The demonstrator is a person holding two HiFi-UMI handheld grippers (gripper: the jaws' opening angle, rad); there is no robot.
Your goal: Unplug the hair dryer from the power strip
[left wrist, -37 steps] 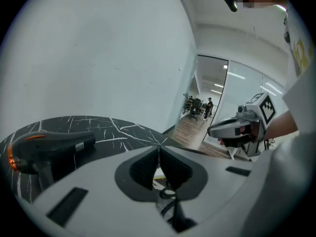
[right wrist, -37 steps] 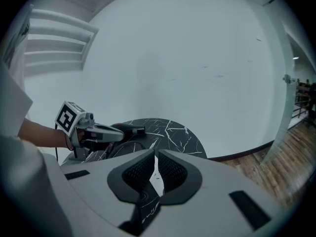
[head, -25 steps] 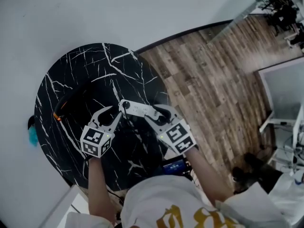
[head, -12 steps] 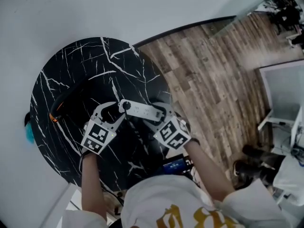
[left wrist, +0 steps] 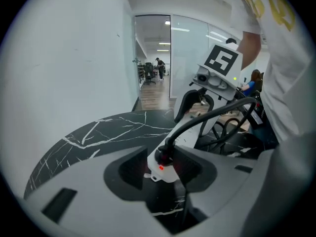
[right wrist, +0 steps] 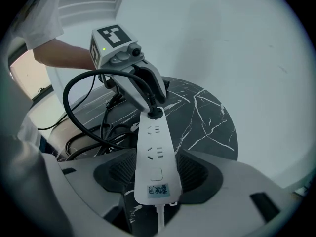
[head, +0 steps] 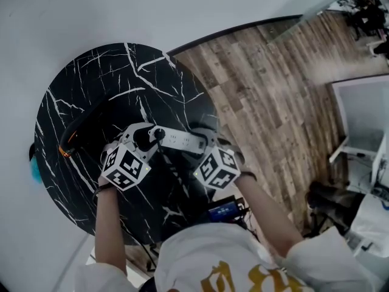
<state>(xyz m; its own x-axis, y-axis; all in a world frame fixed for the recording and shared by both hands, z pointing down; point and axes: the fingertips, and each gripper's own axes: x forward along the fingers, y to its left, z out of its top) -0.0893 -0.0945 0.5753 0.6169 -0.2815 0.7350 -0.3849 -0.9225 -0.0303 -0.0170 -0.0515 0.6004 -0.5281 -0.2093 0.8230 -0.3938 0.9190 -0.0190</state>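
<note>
On the black marble table (head: 91, 78) the white power strip (head: 180, 141) lies flat, and I straddle both of its ends. My left gripper (head: 143, 137) has just been opening its jaws; they stand wide around the end where the hair dryer's black plug (left wrist: 164, 155) sits in its socket, pads clear of it. My right gripper (head: 206, 140) has also just been opening, its jaws loose around the labelled end. The hair dryer (head: 85, 123) lies near the table's left edge.

Office with glass partition (left wrist: 190, 58) and desk chairs (left wrist: 148, 74).
</note>
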